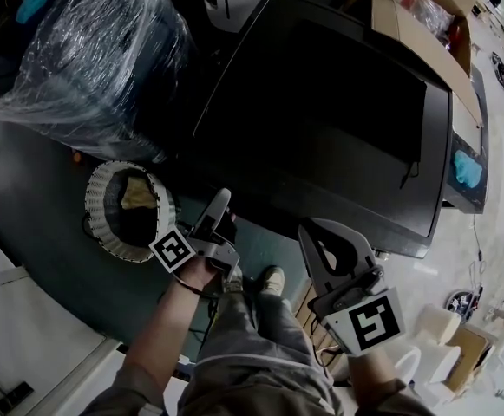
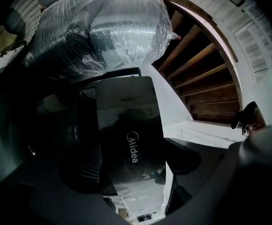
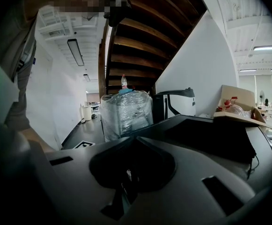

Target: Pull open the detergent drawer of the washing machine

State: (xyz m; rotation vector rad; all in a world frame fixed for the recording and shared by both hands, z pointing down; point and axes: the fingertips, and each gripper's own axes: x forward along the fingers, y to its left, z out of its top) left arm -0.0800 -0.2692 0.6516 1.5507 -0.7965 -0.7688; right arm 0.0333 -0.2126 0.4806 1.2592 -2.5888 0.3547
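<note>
The black washing machine (image 1: 321, 120) fills the middle of the head view, seen from above; its front face is hidden under the top edge. My left gripper (image 1: 219, 204) points at the machine's front left corner. In the left gripper view a glossy black panel marked Midea (image 2: 126, 125), the drawer's front, stands ahead between the wide jaws of the left gripper (image 2: 136, 170); the pads do not press on it. My right gripper (image 1: 317, 232) hangs lower at the front right, off the machine. Its grey jaws meet at the tip (image 3: 133, 139) with nothing between them.
A white ribbed laundry basket (image 1: 121, 211) with cloth stands left of the left gripper. A plastic-wrapped bundle (image 1: 95, 50) sits at the far left beside the machine. A cardboard box (image 1: 425, 16) and a blue cloth (image 1: 468, 170) lie to the right. Wooden stairs (image 2: 206, 78) rise behind.
</note>
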